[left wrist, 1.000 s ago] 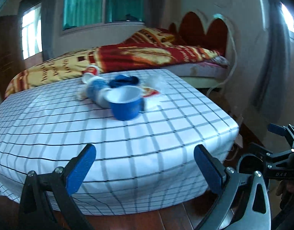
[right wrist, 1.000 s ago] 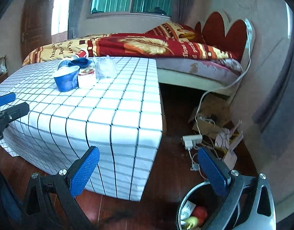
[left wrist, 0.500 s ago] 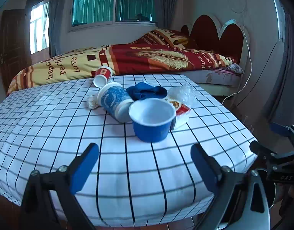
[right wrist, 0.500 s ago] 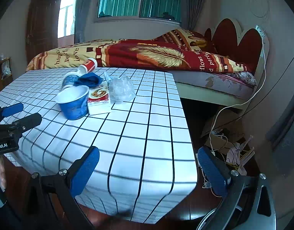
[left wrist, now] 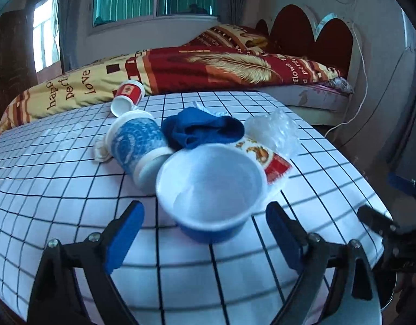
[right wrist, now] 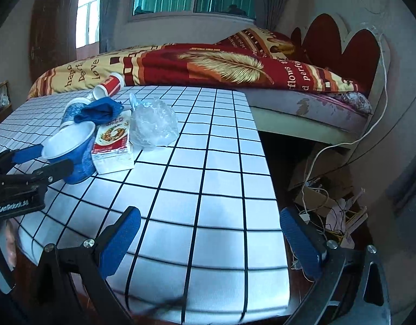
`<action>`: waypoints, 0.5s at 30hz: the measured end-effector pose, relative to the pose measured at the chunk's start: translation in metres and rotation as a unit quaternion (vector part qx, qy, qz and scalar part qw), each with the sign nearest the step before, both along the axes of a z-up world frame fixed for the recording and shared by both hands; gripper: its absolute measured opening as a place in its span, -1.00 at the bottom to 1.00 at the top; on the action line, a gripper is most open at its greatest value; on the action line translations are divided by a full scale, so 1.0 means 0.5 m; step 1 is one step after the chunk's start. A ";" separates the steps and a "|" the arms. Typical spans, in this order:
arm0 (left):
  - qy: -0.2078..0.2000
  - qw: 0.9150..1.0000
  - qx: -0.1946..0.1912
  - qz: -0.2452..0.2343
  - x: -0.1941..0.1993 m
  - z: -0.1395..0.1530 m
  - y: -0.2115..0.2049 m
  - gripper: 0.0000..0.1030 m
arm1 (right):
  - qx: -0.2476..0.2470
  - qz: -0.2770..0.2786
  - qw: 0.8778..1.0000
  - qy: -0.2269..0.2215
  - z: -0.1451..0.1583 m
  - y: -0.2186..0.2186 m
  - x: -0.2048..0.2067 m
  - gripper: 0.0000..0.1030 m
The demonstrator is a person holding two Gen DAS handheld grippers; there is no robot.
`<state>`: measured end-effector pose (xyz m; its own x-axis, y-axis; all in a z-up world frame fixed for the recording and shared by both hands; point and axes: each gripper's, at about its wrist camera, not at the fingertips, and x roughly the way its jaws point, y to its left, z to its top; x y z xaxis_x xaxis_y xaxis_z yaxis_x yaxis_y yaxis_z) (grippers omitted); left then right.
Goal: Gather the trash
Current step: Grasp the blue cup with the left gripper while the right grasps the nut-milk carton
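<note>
A blue bowl with a white inside stands on the checked tablecloth, at the front of a pile of trash. My left gripper has a finger on either side of the bowl. Its jaws are closing, and the pads do not touch the bowl. Behind the bowl lie a blue-patterned paper cup, a red cup, a blue cloth, a printed carton and a crumpled clear bag. My right gripper is open over the bare cloth, right of the pile, with nothing between its fingers.
A bed with a red and yellow blanket runs behind the table. To the table's right, a white cable, cardboard and paper scraps lie on the dark floor. A small white tissue sits beside the patterned cup.
Both grippers moved forward over the table toward the pile. The blue bowl now sits between the left fingers, which have narrowed. The bin has dropped out of the right wrist view.
</note>
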<state>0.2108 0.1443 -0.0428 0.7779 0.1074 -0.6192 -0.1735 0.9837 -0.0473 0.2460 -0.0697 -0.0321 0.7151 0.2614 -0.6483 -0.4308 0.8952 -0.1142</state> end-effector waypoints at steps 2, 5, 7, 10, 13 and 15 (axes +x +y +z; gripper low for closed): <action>0.004 1.000 -0.004 0.002 0.014 -0.004 0.001 0.73 | -0.004 0.003 1.000 0.003 -0.005 0.010 0.015 1.00; 0.011 1.000 -0.011 0.004 0.034 -0.011 0.005 0.73 | -0.009 0.009 1.000 0.009 -0.011 0.026 0.043 1.00; 0.018 1.000 -0.020 0.004 0.045 -0.013 0.009 0.62 | -0.012 0.013 1.000 0.018 -0.016 0.038 0.063 1.00; 0.017 0.999 -0.030 -0.004 0.049 -0.011 0.010 0.50 | -0.012 0.020 0.999 0.026 -0.019 0.056 0.084 1.00; 0.004 1.000 -0.019 -0.008 0.029 -0.004 0.010 0.49 | -0.011 0.029 0.999 0.028 -0.020 0.075 0.096 1.00; -0.004 1.000 -0.019 -0.010 0.004 0.003 0.017 0.49 | -0.006 0.039 0.999 0.030 -0.017 0.087 0.099 1.00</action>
